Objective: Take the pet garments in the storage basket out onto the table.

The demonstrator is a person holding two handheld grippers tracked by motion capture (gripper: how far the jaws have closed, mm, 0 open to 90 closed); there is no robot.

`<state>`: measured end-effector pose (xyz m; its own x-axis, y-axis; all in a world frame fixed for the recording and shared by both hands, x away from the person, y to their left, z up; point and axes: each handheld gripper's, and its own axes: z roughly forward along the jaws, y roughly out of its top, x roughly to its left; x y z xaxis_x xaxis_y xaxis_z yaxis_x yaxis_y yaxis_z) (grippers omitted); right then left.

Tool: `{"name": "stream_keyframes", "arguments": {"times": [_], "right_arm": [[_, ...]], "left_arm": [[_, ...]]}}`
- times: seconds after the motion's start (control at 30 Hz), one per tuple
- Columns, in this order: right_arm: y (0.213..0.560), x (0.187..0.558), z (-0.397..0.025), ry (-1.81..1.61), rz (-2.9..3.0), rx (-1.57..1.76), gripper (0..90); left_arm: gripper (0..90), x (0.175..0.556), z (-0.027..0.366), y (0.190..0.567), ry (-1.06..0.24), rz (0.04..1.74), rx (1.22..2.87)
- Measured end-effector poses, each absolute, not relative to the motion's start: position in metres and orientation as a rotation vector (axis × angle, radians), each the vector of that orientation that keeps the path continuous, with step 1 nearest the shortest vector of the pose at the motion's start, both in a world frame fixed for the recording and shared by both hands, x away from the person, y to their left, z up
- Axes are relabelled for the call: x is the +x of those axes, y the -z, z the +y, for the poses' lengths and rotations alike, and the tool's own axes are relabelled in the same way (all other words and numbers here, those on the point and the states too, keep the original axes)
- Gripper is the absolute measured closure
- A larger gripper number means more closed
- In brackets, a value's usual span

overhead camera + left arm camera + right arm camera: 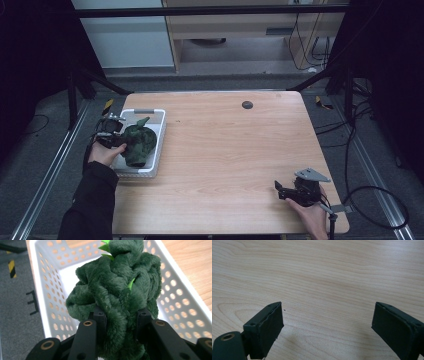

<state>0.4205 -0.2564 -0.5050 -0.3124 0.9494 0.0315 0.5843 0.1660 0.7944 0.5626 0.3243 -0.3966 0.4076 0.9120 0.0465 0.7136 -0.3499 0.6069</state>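
Note:
A dark green plush toy (139, 144) with small bright green tips hangs over a white perforated basket (159, 131) at the table's left edge. My left gripper (116, 141) is shut on the plush toy (117, 290), its two jaws pressed into the fur from both sides, with the basket's (47, 290) walls and floor behind it. At the table's front right corner my right gripper (280, 190) rests low over the wood. Its jaws stand wide open in the right gripper view, with bare wood between the fingertips (268, 325).
A small dark round disc (247, 105) is set into the wooden table (230, 150) near its far edge. Grey floor with rails and cables surrounds the table. A black cable loops off the right gripper at the lower right.

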Motion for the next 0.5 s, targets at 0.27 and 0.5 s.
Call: {"name": "stream_keyframes", "arguments": {"times": [0.27,0.5], "right_arm": [[0.505,0.420,-0.257,-1.003,1.964,1.444,10.1],[0.505,0.420,-0.256,-1.004,1.963,1.447,10.1]], "left_arm": [[69.4,0.550,0.323,0.371,-0.582,1.319,2.160],[69.4,0.543,0.325,0.352,-0.620,1.284,2.157]]}}
